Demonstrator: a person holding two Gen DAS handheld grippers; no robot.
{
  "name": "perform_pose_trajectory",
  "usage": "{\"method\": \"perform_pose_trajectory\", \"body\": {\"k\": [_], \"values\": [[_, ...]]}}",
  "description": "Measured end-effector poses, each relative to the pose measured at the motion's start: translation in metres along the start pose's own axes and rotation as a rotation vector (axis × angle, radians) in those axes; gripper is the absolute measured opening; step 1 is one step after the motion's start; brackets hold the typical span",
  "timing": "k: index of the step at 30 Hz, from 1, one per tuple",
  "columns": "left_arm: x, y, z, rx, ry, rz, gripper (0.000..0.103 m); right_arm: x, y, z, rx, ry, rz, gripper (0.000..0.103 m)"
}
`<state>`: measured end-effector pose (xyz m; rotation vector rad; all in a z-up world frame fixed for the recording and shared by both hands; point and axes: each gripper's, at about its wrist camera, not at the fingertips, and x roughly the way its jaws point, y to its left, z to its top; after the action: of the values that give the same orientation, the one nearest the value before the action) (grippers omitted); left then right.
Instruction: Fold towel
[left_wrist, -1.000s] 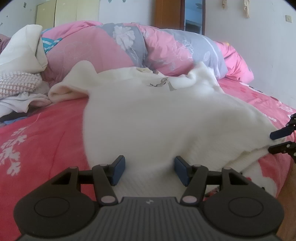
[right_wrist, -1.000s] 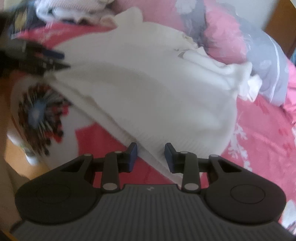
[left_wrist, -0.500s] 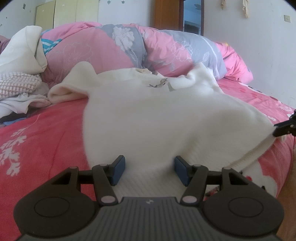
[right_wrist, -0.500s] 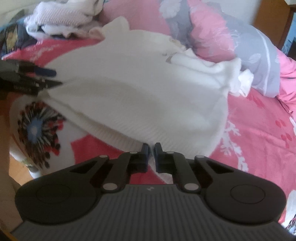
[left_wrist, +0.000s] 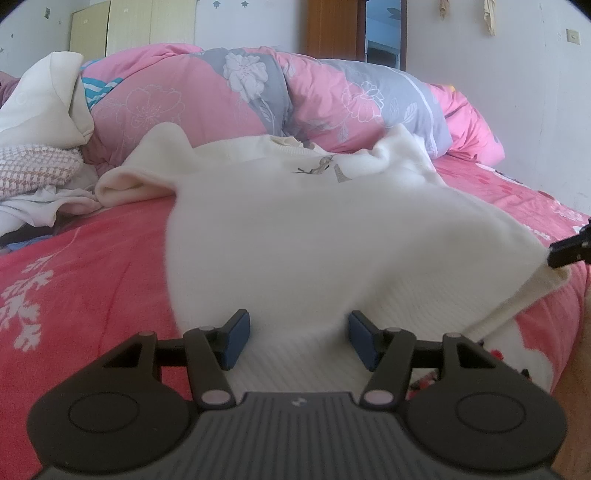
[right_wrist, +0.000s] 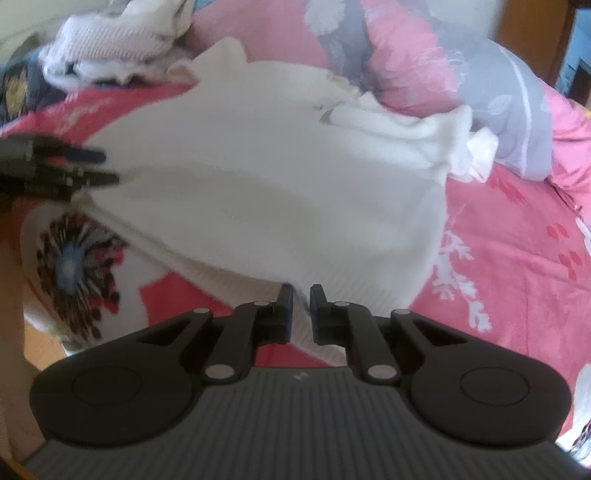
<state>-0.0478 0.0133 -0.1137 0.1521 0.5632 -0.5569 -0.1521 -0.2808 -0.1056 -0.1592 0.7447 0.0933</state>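
Note:
A white knitted towel (left_wrist: 314, 229) lies spread on the red bedsheet (left_wrist: 92, 258), its ribbed hem nearest me. My left gripper (left_wrist: 297, 336) stands open low over that hem, with cloth lying between its blue pads (left_wrist: 236, 339) and nothing pinched. The right wrist view shows it again at the left edge (right_wrist: 99, 168), beside the towel's (right_wrist: 277, 184) near-left corner. My right gripper (right_wrist: 302, 306) is shut on the ribbed hem at the other corner, a thin fold of cloth between its pads. Its tips (left_wrist: 557, 254) hold that corner slightly raised at the right edge of the left wrist view.
A bulky pink and grey duvet (left_wrist: 295, 96) lies along the far side of the bed. A heap of white and pink clothes (left_wrist: 37, 166) sits at the far left. The bed's near edge and the wooden floor (right_wrist: 37, 332) show at the lower left.
The right gripper's jaws have closed on the hem, and it has rolled and lifted that corner a little. The left gripper has stayed still and open.

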Motion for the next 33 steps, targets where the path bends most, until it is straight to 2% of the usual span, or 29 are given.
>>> {"method": "perform_pose_trajectory", "body": {"k": [4,9,20,22,28,33], "values": [[0.0,0.0,0.0,0.002,0.0,0.001,0.061,0.002,-0.011,-0.005,0.048,0.01,-0.016,0.007],[0.0,0.0,0.0,0.004,0.002,0.001,0.061,0.013,-0.005,-0.014,0.01,0.05,-0.036,0.007],[0.0,-0.001,-0.001,0.003,0.002,0.001,0.061,0.015,0.007,-0.019,-0.106,0.054,-0.072,0.01],[0.0,-0.001,0.0,0.002,0.003,0.003,0.061,0.013,0.007,-0.019,-0.118,0.04,-0.074,0.003],[-0.001,-0.001,0.0,0.006,0.006,0.003,0.061,0.002,-0.002,-0.019,-0.095,0.011,-0.117,0.001],[-0.002,-0.003,0.001,0.007,0.005,0.006,0.061,0.008,-0.004,-0.023,-0.093,0.036,-0.112,0.001]]}}
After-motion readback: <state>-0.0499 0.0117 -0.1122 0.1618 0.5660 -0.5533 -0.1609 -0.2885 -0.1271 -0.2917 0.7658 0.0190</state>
